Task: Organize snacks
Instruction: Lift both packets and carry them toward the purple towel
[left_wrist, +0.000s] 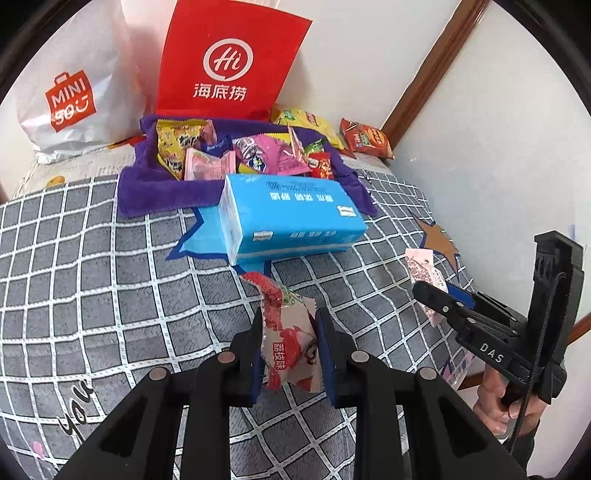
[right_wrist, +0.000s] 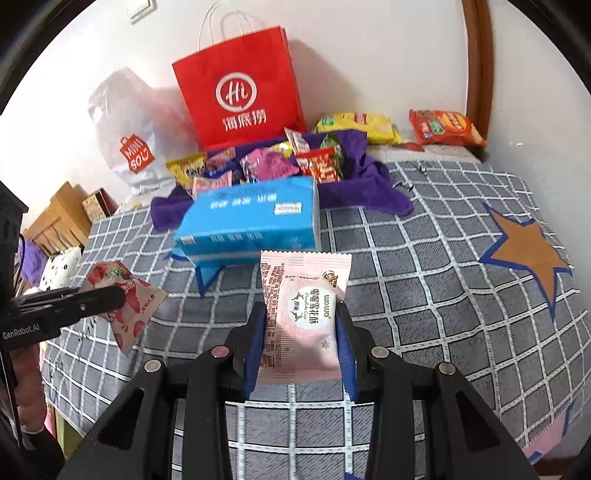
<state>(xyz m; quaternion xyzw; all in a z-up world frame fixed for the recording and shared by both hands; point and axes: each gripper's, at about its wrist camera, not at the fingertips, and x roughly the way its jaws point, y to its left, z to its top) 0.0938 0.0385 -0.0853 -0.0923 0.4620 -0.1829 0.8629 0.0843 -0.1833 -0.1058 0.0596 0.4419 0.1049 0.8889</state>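
Left gripper (left_wrist: 287, 332): clamped tight on a red-and-white lychee snack packet (left_wrist: 290, 332); the packet stands between the blue pads, its crinkled top sticking out ahead of the fingertips, clear of the bed.
Right gripper (right_wrist: 301, 325): gripping a pale pink snack packet (right_wrist: 304, 314) by its two side edges; the packet stands upright between the pads, its upper half rising past the fingertips.
Each seen from the other: in the left wrist view the right gripper (left_wrist: 430, 295) sits off to the right with a hand (left_wrist: 498, 402) on its handle; in the right wrist view the left gripper (right_wrist: 114, 295) comes in from the left with the lychee packet (right_wrist: 127, 306).
Ahead of both grippers: a blue tissue pack (left_wrist: 291, 218) lies on the grey checked bedspread (left_wrist: 92, 266), between the grippers and the purple towel (left_wrist: 155, 188).
On the towel: a heap of loose snacks (left_wrist: 255, 151), beyond the tissue pack.
Further back: a red paper bag (left_wrist: 229, 62) and a white plastic bag (left_wrist: 70, 92) stand against the wall; a yellow chip bag (right_wrist: 356, 125) and an orange chip bag (right_wrist: 445, 127) lie to the right of the towel.
Bedspread marks: an orange star (right_wrist: 528, 251) to the right of the right gripper.
Writing: "Hi" and "海底捞" on the red bag; "MINISO" on the white bag; "荔枝味" on the lychee packet; "WOLUO" on the pink packet; "DAS" and "GenRobot.AI" on the gripper bodies.
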